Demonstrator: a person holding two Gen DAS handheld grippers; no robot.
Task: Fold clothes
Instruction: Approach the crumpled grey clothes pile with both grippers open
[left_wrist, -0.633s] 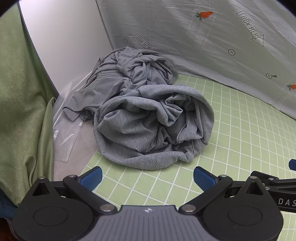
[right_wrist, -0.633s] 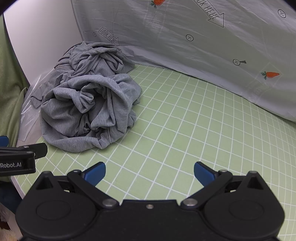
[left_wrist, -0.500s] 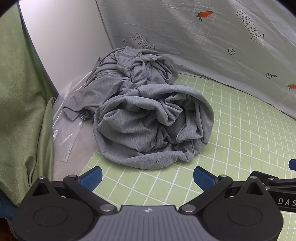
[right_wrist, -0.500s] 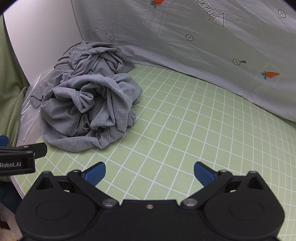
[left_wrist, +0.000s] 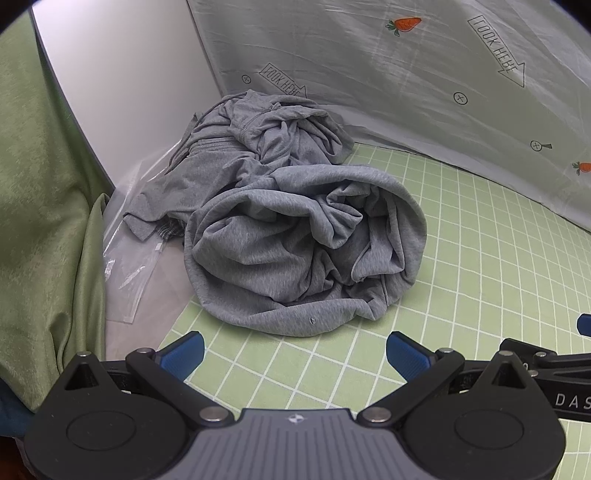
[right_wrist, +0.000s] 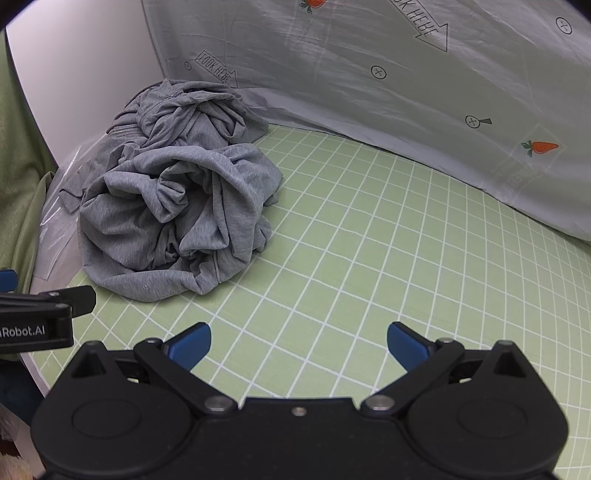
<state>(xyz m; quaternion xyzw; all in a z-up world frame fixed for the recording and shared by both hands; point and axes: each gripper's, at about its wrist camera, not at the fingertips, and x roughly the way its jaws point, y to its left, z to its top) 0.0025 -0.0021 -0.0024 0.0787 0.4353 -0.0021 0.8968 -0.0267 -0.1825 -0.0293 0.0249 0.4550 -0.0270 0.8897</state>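
Grey clothes (left_wrist: 303, 236) lie crumpled at the mat's (right_wrist: 388, 258) far-left corner, untouched, while the left gripper (left_wrist: 295, 350) and right gripper (right_wrist: 299, 341) hover short of them, fingers wide and empty, apparently ready for a first grasp.

Staged recording setup: green gridded cutting mat (right_wrist: 388, 258) on desk; carrot-printed grey sheet backdrop (right_wrist: 369, 74) at 12 o'clock.

Matt grey knit garment (left_wrist: 295, 236), smooth matt gridded mat (right_wrist: 369, 258), glossy clear plastic bag (left_wrist: 129, 266)
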